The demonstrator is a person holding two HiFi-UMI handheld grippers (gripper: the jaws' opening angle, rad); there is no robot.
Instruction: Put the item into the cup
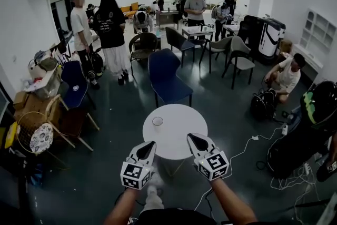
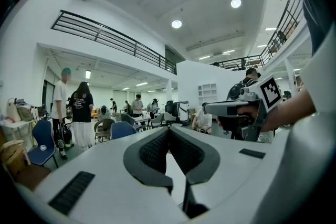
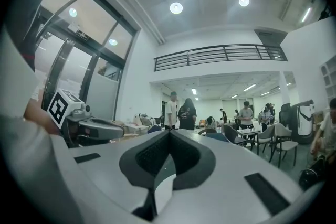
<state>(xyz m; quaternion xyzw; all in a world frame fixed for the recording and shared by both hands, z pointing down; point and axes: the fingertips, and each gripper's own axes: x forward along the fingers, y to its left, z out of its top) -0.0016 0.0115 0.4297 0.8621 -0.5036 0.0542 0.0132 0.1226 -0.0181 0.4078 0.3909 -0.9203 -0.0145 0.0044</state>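
Observation:
A small clear cup [image 1: 157, 121] stands on the left part of a round white table [image 1: 176, 134] in the head view. I see no other item on the table. My left gripper [image 1: 148, 146] hovers at the table's near edge, jaws shut and empty; its tips [image 2: 169, 129] meet in the left gripper view. My right gripper [image 1: 196, 139] is held beside it over the near right edge, also shut with nothing between its tips [image 3: 170, 132]. Both point level toward the room. Each gripper shows in the other's view: the right gripper [image 2: 247, 105] and the left gripper [image 3: 79, 124].
A blue chair [image 1: 167, 79] stands just behind the table. Several people stand and sit further back among chairs and tables. A person crouches at the right [image 1: 287, 75]. White cables [image 1: 247, 147] lie on the floor to the right. A wicker chair and boxes [image 1: 37, 131] sit at the left.

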